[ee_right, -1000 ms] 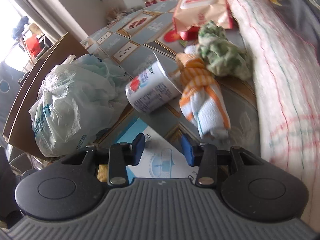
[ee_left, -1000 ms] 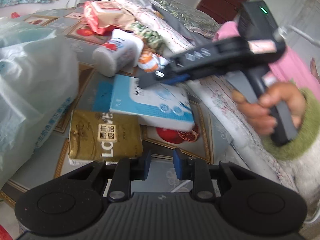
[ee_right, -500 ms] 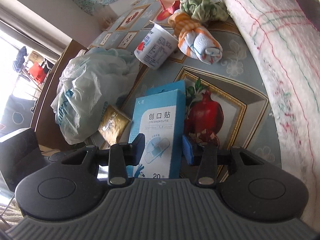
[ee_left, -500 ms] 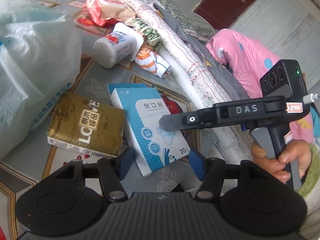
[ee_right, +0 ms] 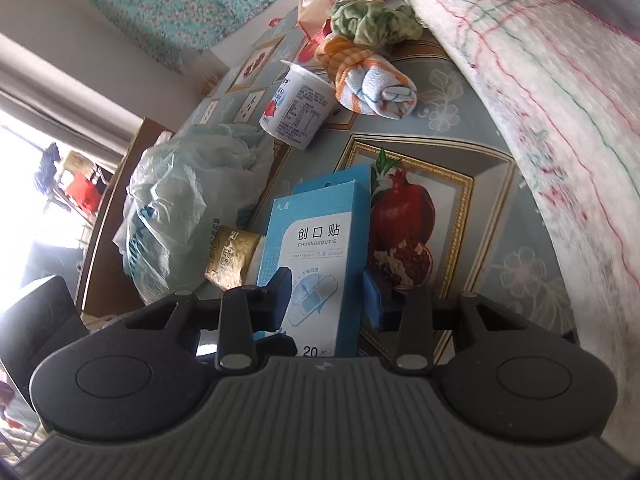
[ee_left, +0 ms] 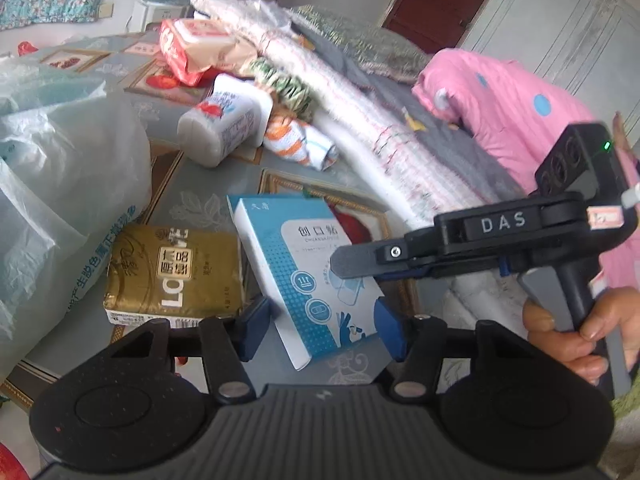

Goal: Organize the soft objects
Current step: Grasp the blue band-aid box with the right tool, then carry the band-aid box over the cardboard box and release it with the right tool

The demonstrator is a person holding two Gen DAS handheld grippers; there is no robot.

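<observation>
While lying flat on the counter (ee_left: 208, 196) beside the gold pack (ee_left: 172, 276), the blue box (ee_left: 308, 276) is sitting between the wide left gripper (ee_left: 318, 330), and the right gripper (ee_right: 326, 294) is straddling it too, jaws apart.

Glossy gold tissue pack (ee_left: 172, 272), matt cardboard plaster box (ee_right: 320, 256), thin crinkled, probably plastic bag (ee_left: 60, 184).
</observation>
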